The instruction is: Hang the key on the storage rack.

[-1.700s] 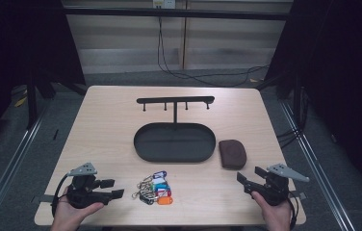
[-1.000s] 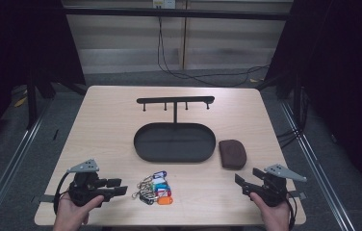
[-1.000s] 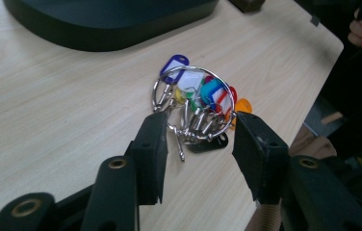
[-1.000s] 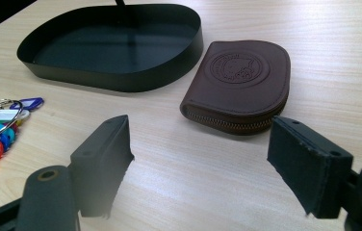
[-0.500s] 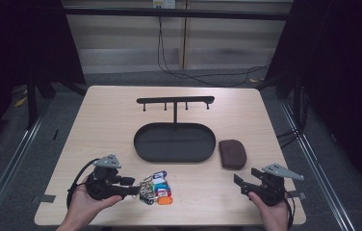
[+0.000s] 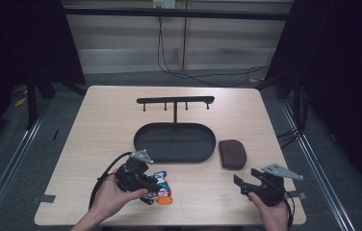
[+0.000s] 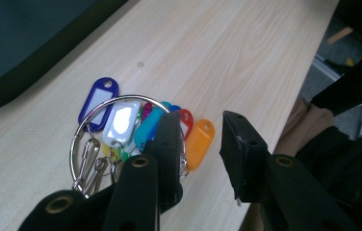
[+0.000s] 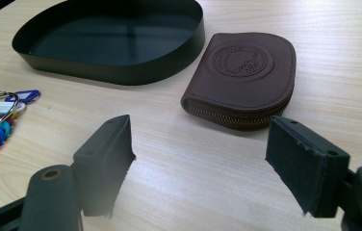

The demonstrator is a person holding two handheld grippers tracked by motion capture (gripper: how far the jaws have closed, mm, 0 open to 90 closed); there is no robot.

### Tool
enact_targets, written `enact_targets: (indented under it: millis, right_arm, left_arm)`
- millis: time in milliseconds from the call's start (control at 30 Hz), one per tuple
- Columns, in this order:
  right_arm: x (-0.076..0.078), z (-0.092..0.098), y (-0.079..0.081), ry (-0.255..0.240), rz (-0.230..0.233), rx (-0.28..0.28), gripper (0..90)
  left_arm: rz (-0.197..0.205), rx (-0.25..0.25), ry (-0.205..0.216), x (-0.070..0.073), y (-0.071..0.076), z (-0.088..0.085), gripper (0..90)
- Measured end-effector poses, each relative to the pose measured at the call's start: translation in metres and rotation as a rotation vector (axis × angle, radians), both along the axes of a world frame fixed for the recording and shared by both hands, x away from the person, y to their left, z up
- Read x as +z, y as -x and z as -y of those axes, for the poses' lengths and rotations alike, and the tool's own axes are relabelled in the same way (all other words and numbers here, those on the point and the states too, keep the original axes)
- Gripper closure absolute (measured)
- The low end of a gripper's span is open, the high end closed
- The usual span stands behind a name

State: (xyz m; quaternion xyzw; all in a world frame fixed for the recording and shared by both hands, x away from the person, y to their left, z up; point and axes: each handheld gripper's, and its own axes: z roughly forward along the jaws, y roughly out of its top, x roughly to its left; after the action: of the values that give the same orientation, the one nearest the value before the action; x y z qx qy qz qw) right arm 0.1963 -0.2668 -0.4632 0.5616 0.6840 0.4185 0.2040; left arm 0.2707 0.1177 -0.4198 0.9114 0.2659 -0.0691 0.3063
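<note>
Fingers of the left gripper (image 7: 198,154) have just been closing over the key ring (image 7: 121,130), not yet pinching it, near the counter's (image 6: 97,120) front edge; right gripper (image 8: 200,163) fingers spread, empty.

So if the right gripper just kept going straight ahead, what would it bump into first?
Most likely the brown zip pouch. It lies straight ahead of the right gripper, whose fingers stand open over bare table. The black tray sits farther off, to the left.
</note>
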Motion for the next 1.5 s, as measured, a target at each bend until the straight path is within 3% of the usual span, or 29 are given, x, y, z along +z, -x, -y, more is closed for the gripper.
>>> enact_targets:
  millis: [267,367,567,867,1067,1167,1300,1500]
  right_arm:
    - [-0.001,0.0,-0.001,0.001,-0.003,-0.001,24.6]
    - [0.0,-0.001,-0.001,0.0,-0.002,-0.001,24.6]
    - [-0.001,0.0,-0.001,0.003,-0.004,-0.004,24.6]
    - [-0.001,0.0,-0.001,0.004,-0.004,-0.009,24.6]
    - [-0.001,0.0,-0.002,0.004,-0.006,-0.009,24.6]
    - [-0.001,0.0,-0.001,0.006,-0.004,-0.009,24.6]
    - [-0.001,0.0,-0.001,0.005,-0.006,-0.01,24.6]
    - [-0.001,0.0,-0.002,0.005,-0.007,-0.009,24.6]
  left_arm:
    - [-0.053,-0.017,-0.092,-0.013,-0.01,0.021,78.3]
    - [-0.075,-0.023,-0.148,-0.021,-0.013,0.03,79.5]
    - [-0.095,-0.029,-0.197,-0.029,-0.016,0.038,79.4]
    - [-0.09,-0.052,-0.293,-0.038,-0.014,0.05,77.9]
    - [-0.098,-0.051,-0.315,-0.041,-0.012,0.053,76.7]
    - [-0.066,-0.05,-0.357,-0.043,-0.007,0.061,75.7]
    - [-0.062,-0.053,-0.399,-0.042,-0.008,0.067,78.4]
    - [-0.09,-0.045,-0.405,-0.043,-0.014,0.068,83.5]
